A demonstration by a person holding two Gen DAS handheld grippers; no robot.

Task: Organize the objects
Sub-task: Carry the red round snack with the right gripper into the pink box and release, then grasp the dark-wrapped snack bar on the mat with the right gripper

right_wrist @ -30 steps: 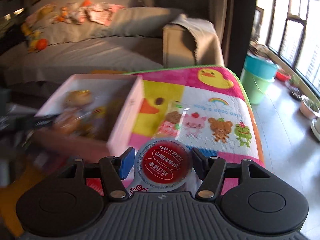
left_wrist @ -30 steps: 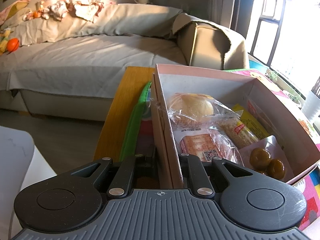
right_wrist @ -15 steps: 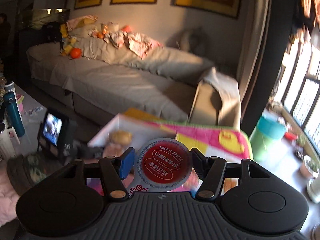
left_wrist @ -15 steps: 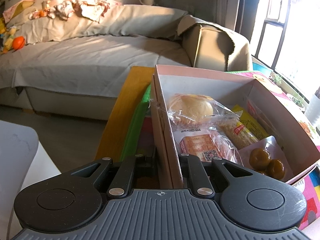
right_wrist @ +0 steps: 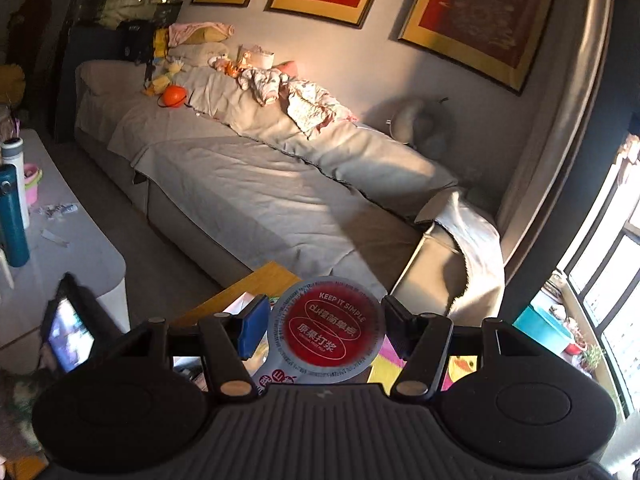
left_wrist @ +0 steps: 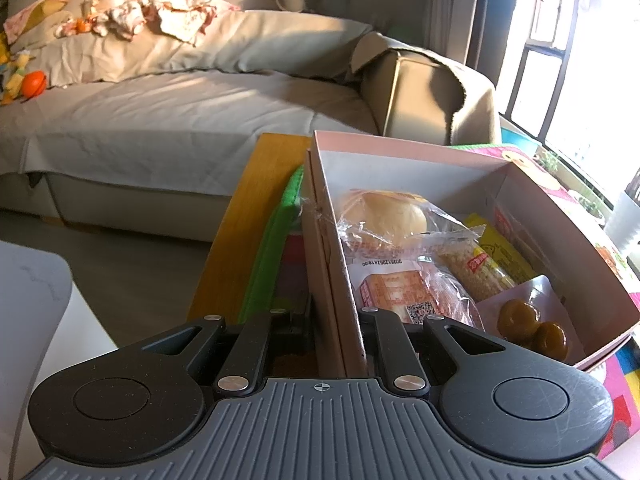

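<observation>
In the left wrist view, the left gripper (left_wrist: 338,320) pinches the near left wall of the pink box (left_wrist: 400,148), which holds a wrapped bun (left_wrist: 384,216) and other snack packets on the colourful mat (left_wrist: 618,376). In the right wrist view, the right gripper (right_wrist: 324,326) clamps a red-lidded cup (right_wrist: 326,332) between its fingers, above the near table edge, with the grey sofa (right_wrist: 248,196) far behind.

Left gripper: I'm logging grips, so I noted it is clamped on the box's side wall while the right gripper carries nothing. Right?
Not quite. The right gripper carries a red-lidded cup, per the right wrist view. The left gripper is indeed clamped on the box's side wall.
</observation>
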